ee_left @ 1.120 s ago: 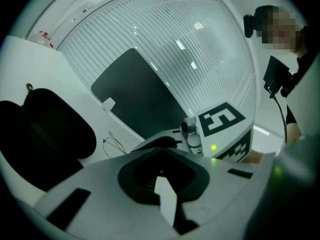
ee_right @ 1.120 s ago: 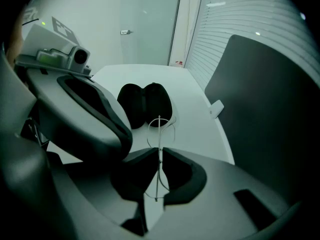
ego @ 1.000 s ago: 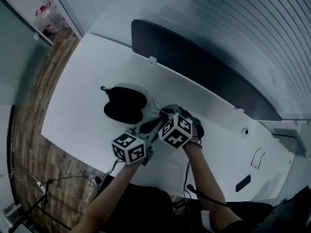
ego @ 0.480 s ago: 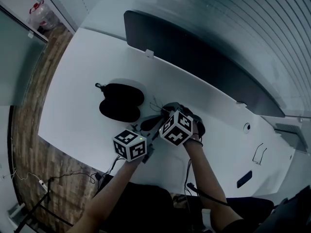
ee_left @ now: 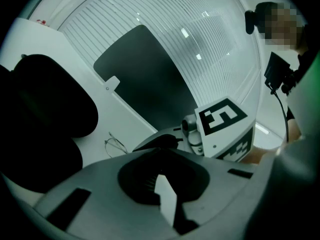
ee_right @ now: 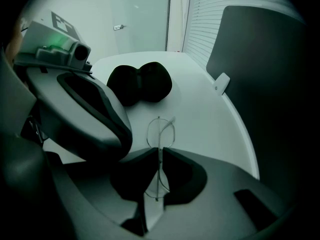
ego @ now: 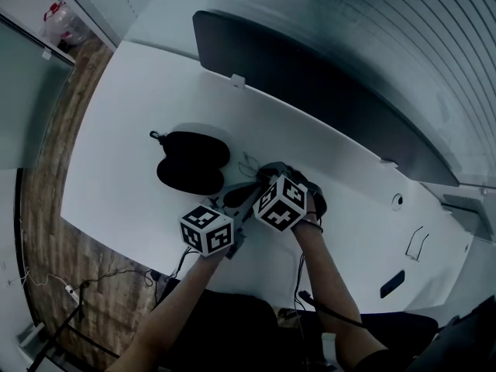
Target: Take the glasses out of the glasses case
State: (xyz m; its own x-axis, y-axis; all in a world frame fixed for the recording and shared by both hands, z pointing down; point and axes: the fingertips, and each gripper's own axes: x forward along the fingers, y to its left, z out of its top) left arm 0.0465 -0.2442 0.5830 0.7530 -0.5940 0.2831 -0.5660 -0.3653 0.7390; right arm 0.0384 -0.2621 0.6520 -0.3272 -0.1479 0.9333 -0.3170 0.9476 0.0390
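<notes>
Right gripper view shows the white table (ee_right: pixel 210 114), one open black glasses case (ee_right: pixel 140 83) ahead-left of the jaws, and the right gripper (ee_right: pixel 160 151) clenched on the one pair of glasses (ee_right: pixel 161 131), apparently at the bridge. The wire frame is probably light, bendable and fragile, so the bridge suits, not the lenses. The left gripper (ee_left: pixel 161 154), just beside, is closed on nothing

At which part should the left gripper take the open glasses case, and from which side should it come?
Probably the rim of one half of the glasses case, taken from above: it lies open on the table as two wide rounded halves, likely too broad to span. The left gripper is shut and must open first.
</notes>
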